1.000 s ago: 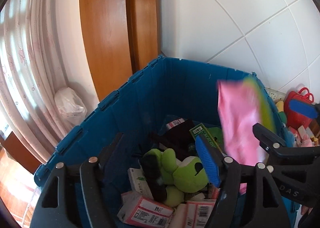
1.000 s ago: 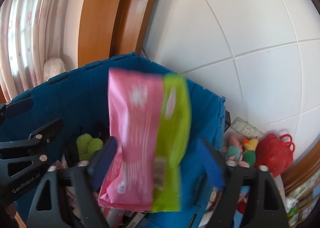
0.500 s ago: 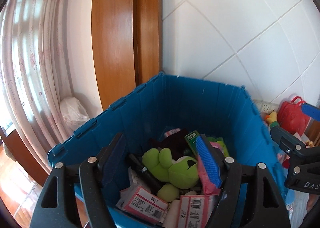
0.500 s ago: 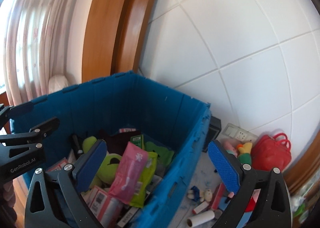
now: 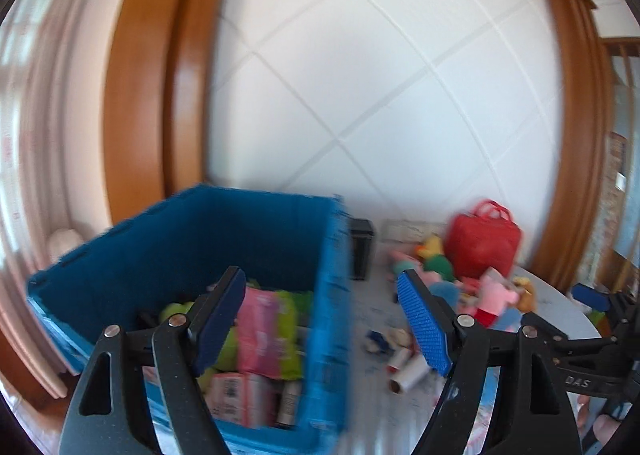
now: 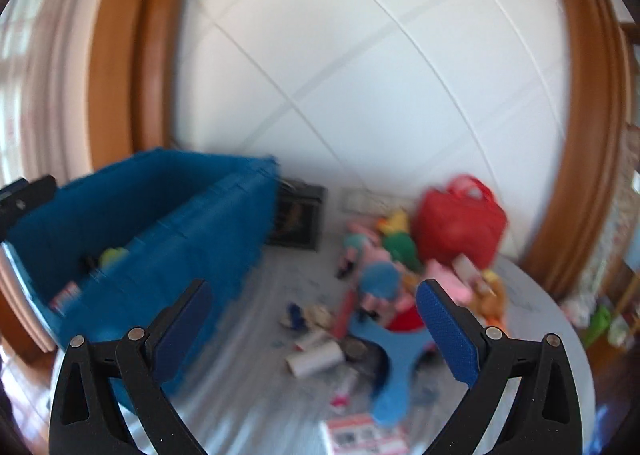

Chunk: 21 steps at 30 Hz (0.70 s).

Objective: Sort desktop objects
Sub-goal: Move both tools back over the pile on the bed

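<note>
A blue crate (image 5: 332, 295) stands at the left of a white table, with a pink and green packet (image 5: 264, 327) lying inside among boxes and a green plush (image 5: 176, 309). My left gripper (image 5: 320, 287) hangs over the crate's right wall, its jaws opening with nothing held between them. My right gripper (image 6: 314, 295) is wide open and empty above loose table items: a white roll (image 6: 316, 359), a blue three-armed piece (image 6: 396, 355) and a pile of plush toys (image 6: 380, 279). From this side the crate (image 6: 180, 223) sits to the left. Both views are blurred.
A red bag (image 5: 484, 243) sits against the tiled wall behind the toys, and a black box (image 6: 298, 219) stands beside the crate. A red and white carton (image 6: 360, 435) lies near the table's front. Wooden frames flank the wall, with curtains at the left.
The pink and green packet left my right gripper and dropped into the crate. Both grippers then swung right, away from the crate's inside and towards the table. The right jaws spread wider.
</note>
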Available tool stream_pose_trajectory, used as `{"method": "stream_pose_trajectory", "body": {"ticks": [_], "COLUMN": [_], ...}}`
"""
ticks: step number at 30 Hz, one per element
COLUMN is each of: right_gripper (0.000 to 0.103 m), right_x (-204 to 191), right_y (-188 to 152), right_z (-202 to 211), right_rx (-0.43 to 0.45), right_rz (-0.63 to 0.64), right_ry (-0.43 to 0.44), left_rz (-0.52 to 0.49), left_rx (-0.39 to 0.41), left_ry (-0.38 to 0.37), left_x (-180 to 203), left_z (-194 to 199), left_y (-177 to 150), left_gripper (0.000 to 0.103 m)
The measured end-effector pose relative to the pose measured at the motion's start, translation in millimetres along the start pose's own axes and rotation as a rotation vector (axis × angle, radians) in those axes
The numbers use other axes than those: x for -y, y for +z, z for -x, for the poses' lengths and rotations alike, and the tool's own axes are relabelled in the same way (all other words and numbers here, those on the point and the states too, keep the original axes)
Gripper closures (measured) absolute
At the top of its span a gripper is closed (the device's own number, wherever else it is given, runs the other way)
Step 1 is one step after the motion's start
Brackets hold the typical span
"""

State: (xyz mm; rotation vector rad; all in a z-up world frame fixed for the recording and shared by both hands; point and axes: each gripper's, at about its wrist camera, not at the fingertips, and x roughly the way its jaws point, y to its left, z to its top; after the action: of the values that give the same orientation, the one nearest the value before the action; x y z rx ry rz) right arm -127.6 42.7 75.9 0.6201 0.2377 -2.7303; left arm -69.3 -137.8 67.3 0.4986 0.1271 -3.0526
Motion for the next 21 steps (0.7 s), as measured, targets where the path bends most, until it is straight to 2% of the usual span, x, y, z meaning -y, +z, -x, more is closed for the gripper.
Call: {"method": "stream_pose_trajectory", "body": {"ticks": [3,9,12,18,21], "right_gripper": [0.000,0.000,0.000,0.000,0.000], "right_x": [50,128,158,219,254], "right_y": [-33,-99,-123,-163,-179], "right_z": [-3,-9,-7,1,1], "right_rx": [-0.081,-0.248,-0.297,-0.394,-0.417], "right_rz": [-0.057,-0.151,-0.177,-0.232,-0.323], "right_ry": [-0.064,-0.167,-0.217,-0.335,-0.348], "left_rz": [-0.051,-0.126,-0.130,-0.179,-0.141], "left_rx": [-0.059,-0.226,-0.307,-0.433,-0.488], "left_ry": [-0.093,-0.159,-0.180,-0.133,-0.196], "left_x": [42,102,121,147,159], "left_z": [-16,-60,-79,-98,-118], "left_y": [-17,-67,-92,-133,-149], "left_gripper": [0.025,0.025,0.025,0.025,0.025]}}
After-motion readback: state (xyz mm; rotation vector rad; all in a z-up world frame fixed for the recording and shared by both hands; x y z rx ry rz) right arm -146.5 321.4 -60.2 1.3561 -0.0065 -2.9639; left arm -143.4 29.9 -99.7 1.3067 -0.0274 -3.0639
